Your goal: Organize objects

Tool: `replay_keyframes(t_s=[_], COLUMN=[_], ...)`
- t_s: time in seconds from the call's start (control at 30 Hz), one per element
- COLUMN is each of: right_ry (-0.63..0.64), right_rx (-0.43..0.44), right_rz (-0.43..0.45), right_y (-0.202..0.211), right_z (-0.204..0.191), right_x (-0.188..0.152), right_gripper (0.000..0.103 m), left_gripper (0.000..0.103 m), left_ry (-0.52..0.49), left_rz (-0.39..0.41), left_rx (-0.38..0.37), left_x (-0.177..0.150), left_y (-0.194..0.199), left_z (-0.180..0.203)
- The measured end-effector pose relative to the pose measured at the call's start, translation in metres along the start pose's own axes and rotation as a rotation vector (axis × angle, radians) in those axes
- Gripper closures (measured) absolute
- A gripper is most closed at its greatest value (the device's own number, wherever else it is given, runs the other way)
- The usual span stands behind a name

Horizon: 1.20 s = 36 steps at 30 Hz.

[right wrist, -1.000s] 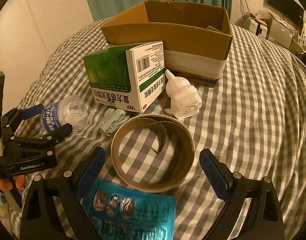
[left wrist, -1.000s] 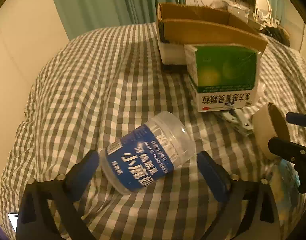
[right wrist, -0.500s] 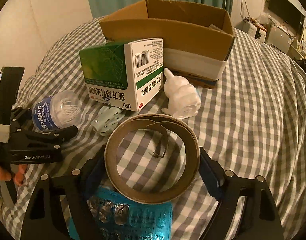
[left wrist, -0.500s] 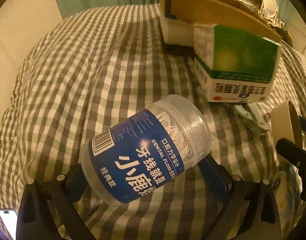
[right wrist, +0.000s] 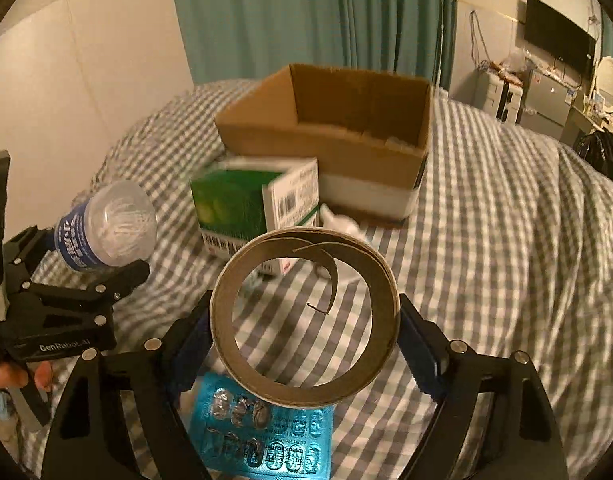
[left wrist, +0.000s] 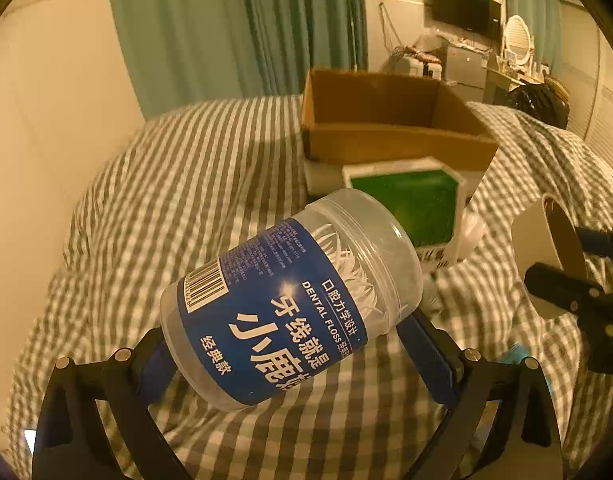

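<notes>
Lifting two items at once off a bed covered in a grey-and-white checked quilt [left wrist: 210, 184], a person holds a pair of tongs in each hand.

At the left of the right wrist view, the left tongs [right wrist: 106, 256] are clamped on a clear dental floss jar [left wrist: 290, 308] with a blue label. In the left wrist view the jar fills the centre, tilted with its clear end up and to the right, one blue pad pressed on each side, raised off the quilt.

Right of it, in the middle of both views, a green and white medicine box [right wrist: 254, 212] stands on the bed. Just behind it sits an open cardboard box [right wrist: 338, 140], which looks like the place to put things.

Lower centre in the right wrist view, the right tongs [right wrist: 304, 332] are closed on a nearly spent tape roll [right wrist: 304, 316], a cardboard ring held upright with pads on its outer left and right sides. Below it a teal blister pack [right wrist: 262, 436] lies flat on the quilt. A white object behind the roll is mostly hidden.

The step in hand appears to be carrying both items to the cardboard box. The next move calls for reaching up and forward over its near wall, then opening each pair of tongs so the jar and roll drop inside.
</notes>
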State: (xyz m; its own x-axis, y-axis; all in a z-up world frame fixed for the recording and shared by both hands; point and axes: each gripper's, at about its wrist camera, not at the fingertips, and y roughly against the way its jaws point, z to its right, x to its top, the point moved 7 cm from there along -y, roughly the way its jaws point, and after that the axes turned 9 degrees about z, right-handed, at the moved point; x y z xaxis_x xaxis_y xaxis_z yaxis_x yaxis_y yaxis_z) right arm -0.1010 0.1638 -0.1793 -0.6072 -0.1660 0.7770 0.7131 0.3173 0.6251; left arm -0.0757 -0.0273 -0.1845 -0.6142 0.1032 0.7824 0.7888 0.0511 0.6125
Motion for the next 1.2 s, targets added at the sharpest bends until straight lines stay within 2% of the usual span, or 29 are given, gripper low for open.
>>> replay_keyframes(t_s=[0.3,0.57,0.77,0.93,1.2], right_ry=[0.022,0.049,0.049,0.055,0.0], right_rx=[-0.026,-0.039,-0.052,-0.065,-0.073], right_rz=[0.117,0.226,0.27,0.274,0.2], right_y=[0.031,0.037,0.017,-0.013,-0.082], right_z=[0.019,0.031,0.048,0.062,0.081], right_x=[0.06,0.128,0.176,0.2,0.184], right_gripper=[0.019,0.019,0.019,0.019,0.018], left_gripper=[0.002,0.002,0.002,0.002,0.002], left_ry=[-0.039,-0.041,-0.054,-0.044,-0.085], left_rz=[0.11,0.176,0.205,0.199,0.156], left_rx=[-0.004,-0.01,0.001,0.001,-0.014], left_x=[0.07,0.134,0.171,0.186,0.178], left_y=[0.017,0.004,-0.025,-0.061,-0.127], left_z=[0.009,0.02,0.029,0.035,0.058])
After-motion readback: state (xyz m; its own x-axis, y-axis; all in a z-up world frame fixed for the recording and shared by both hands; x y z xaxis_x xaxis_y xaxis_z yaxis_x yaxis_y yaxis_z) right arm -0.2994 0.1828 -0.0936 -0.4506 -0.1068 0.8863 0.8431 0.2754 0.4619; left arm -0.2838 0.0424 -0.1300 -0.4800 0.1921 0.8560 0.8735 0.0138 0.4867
